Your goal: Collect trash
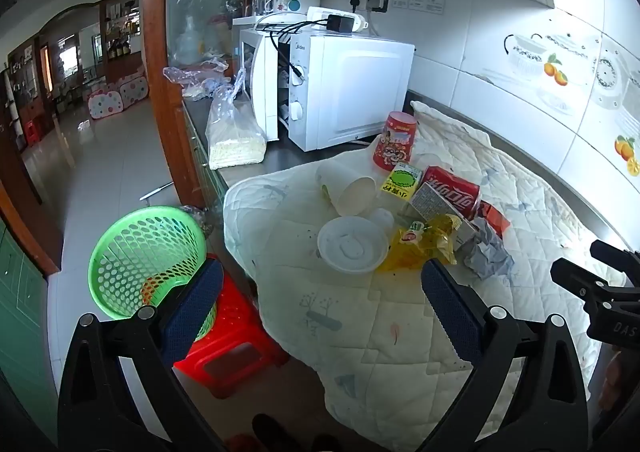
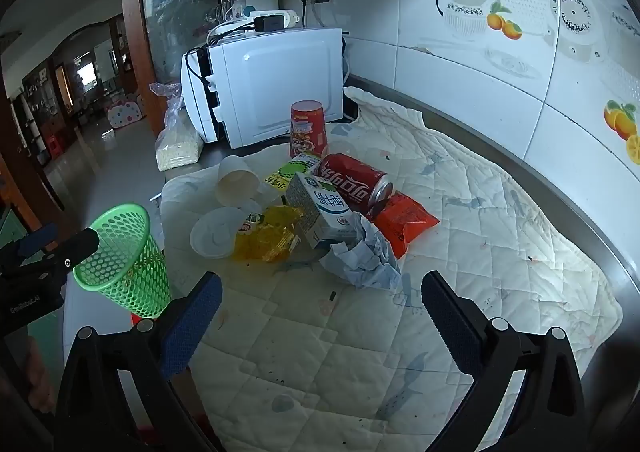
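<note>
Both grippers, left gripper [image 1: 322,292] and right gripper [image 2: 322,304], are spread wide and hold nothing; trash [image 2: 320,204] sits piled on the worktop [image 2: 500,252]; green basket [image 1: 144,260] waits beside it for easy dropping.

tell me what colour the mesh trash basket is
Bright green basket, clearest in the left wrist view.

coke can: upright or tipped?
Tipped. The coke can lies on its side on the quilted cloth, top end facing the orange wrapper.
</note>
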The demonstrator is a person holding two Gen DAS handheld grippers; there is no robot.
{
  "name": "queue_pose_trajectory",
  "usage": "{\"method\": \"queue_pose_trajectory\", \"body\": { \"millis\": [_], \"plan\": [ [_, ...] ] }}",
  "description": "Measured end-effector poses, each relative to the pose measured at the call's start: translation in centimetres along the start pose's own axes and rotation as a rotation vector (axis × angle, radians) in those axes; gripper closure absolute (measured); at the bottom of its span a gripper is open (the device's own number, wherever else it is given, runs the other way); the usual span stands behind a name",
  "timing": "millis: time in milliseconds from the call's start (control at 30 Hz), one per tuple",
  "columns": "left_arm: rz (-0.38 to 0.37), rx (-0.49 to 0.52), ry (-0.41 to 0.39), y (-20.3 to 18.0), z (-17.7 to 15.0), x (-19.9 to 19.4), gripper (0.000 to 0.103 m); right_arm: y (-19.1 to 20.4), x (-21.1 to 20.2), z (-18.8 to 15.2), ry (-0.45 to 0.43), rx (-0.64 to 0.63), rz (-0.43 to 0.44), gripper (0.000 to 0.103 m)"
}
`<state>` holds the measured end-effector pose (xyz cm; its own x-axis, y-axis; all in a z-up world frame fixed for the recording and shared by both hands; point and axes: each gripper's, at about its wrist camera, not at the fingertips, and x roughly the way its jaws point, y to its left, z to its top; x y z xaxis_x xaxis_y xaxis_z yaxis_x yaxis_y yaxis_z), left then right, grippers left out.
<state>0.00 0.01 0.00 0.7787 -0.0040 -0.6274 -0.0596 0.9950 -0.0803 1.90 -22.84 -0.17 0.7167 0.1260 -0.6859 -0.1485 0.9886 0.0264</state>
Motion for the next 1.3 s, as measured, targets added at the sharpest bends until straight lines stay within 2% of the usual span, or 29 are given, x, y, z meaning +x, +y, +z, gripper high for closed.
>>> {"method": "queue_pose_trajectory", "body": {
  "millis": [1300],
  "plan": [
    [0.002,-0.013,0.008,0.74,-0.10,0.28,0.005,-0.06,0.10,-0.20,-0.013,0.006,0.002,0.006]
  ]
}}
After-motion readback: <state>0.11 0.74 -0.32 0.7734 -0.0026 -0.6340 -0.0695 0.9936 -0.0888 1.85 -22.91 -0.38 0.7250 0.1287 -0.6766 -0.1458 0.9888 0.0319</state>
